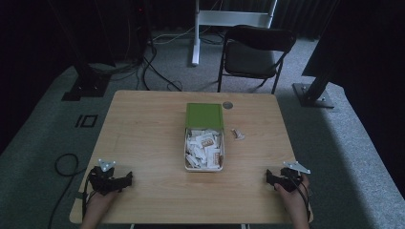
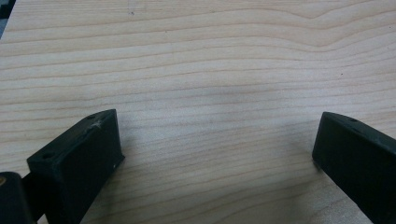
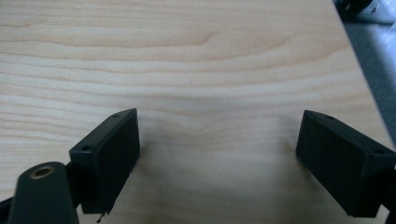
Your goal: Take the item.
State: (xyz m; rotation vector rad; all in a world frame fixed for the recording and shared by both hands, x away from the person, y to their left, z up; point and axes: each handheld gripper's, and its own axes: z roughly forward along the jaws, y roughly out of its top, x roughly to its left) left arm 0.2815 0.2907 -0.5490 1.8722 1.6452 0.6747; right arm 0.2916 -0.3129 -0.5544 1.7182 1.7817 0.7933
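Observation:
A white box [image 1: 187, 167] with its green lid [image 1: 204, 116] folded back stands in the middle of the wooden table [image 1: 143, 143]; it holds several small white and tan packets [image 1: 204, 146]. One loose packet [image 1: 237, 134] lies on the table just right of the box. My left gripper [image 1: 114, 182] rests at the table's near left corner, open, with bare wood between its jaws [image 2: 217, 149]. My right gripper [image 1: 279, 179] rests at the near right corner, also open, nothing between its jaws [image 3: 217, 149]. Both sit well short of the box.
A small round grey disc [image 1: 227, 105] is set in the table behind the lid. Beyond the table stand a black folding chair [image 1: 253, 55], a white stand leg [image 1: 196, 33] and dark stand bases with cables [image 1: 157, 71] on grey carpet. The table's right edge [image 3: 359, 70] runs close to my right gripper.

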